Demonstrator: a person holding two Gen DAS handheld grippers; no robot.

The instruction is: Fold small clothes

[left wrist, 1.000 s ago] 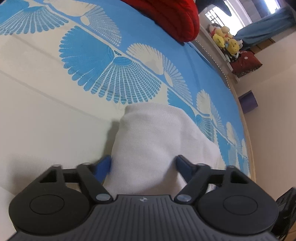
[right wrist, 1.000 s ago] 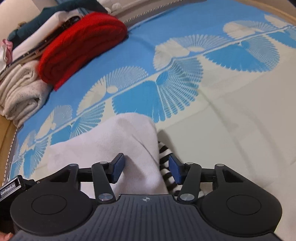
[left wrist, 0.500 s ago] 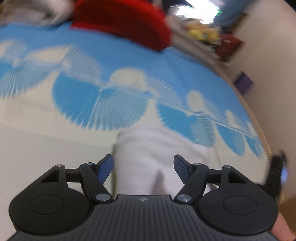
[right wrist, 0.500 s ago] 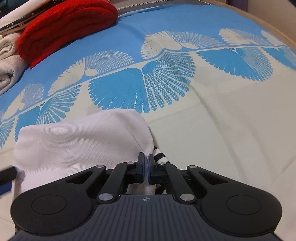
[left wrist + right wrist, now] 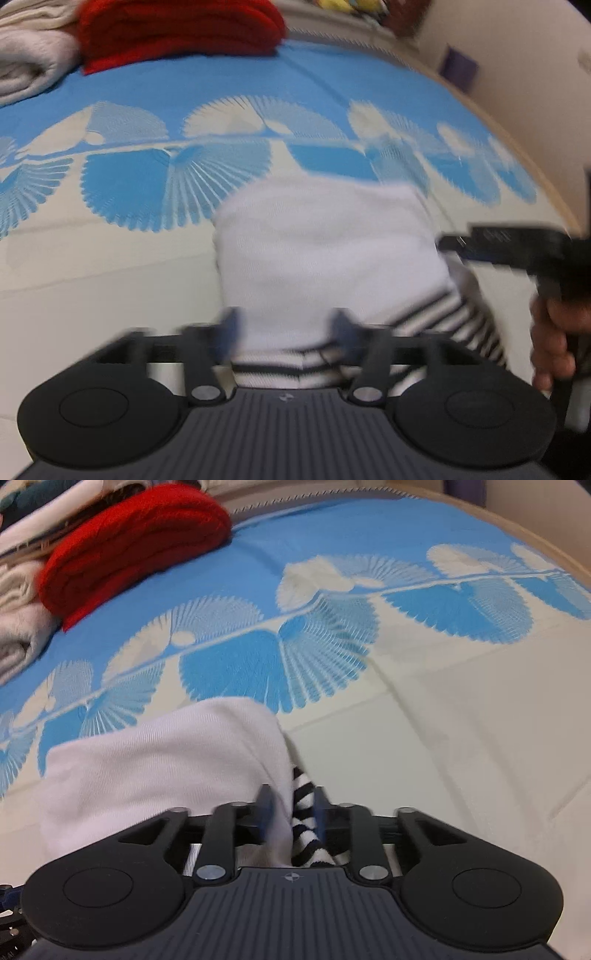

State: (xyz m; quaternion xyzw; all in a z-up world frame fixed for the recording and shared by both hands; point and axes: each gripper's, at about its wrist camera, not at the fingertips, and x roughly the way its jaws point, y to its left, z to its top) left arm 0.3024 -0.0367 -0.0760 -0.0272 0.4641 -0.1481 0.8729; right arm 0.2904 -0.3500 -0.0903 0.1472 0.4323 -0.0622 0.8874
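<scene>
The white garment [image 5: 325, 254] lies on the blue-and-cream fan-patterned bedspread [image 5: 229, 96], folded into a compact block, with its black-and-white striped part [image 5: 436, 325] showing along the near edge, close under both of my tools.

My left gripper [image 5: 286, 332] stands with jaws wide apart; they have just been opening further. The near edge of the garment sits between the two blue pads, but I see neither pad pressing on it. The left view is blurred, so I cannot vouch for light contact.

My right gripper [image 5: 290, 808] has also just been opening, from a fully closed position, and now stands partly parted. The white edge and the striped part [image 5: 306, 812] lie between its pads; the gap on both sides is narrow and the pads are smeared, so I judge the cloth released rather than pinched, with some reserve. The right gripper also shows at the right edge of the left view [image 5: 454, 243], with my hand [image 5: 554, 339] behind it.

Assessment: a fold is laid down and both tools are letting go. The next move calls for lifting clear without dragging the cloth, then deciding whether the exposed striped edge needs tucking. A red knit [image 5: 133, 550] and pale folded items [image 5: 18, 635] sit stacked at the far side, well apart.
</scene>
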